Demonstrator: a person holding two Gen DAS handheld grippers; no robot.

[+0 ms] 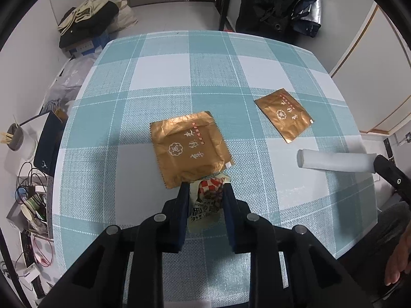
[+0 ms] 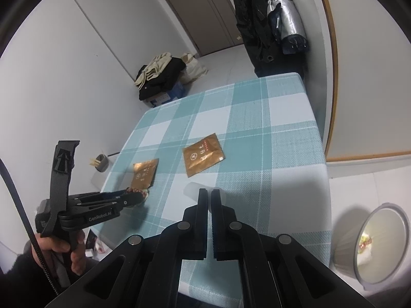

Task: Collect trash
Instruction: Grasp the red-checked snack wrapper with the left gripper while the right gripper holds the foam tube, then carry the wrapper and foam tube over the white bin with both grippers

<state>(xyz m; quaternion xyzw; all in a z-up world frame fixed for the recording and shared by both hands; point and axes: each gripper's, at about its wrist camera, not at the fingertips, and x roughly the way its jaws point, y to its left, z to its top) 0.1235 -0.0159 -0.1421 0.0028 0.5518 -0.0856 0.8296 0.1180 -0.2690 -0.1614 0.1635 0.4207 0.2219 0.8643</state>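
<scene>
A small crumpled wrapper with a red-and-white check print (image 1: pixel 206 200) lies at the table's near edge, and my left gripper (image 1: pixel 205 188) is shut on it, a finger pressing each side. From the right wrist view that gripper (image 2: pixel 140 196) reaches in from the left with the wrapper (image 2: pixel 137 190) at its tips. Two flat gold sachets lie on the teal check tablecloth: one (image 1: pixel 190 148) just beyond the wrapper, one (image 1: pixel 283 115) further right. My right gripper (image 2: pixel 209 192) is shut on the end of a white roll (image 2: pixel 191 190), which in the left wrist view (image 1: pixel 334 161) points left over the table.
A grey bin (image 2: pixel 400 220) stands tilted on the floor right of the table, with scraps inside. Boxes, cups and cables (image 1: pixel 30 205) crowd the floor on the left. Dark coats (image 2: pixel 257 25) hang behind the table's far end. A clothes pile (image 2: pixel 159 77) sits on a box.
</scene>
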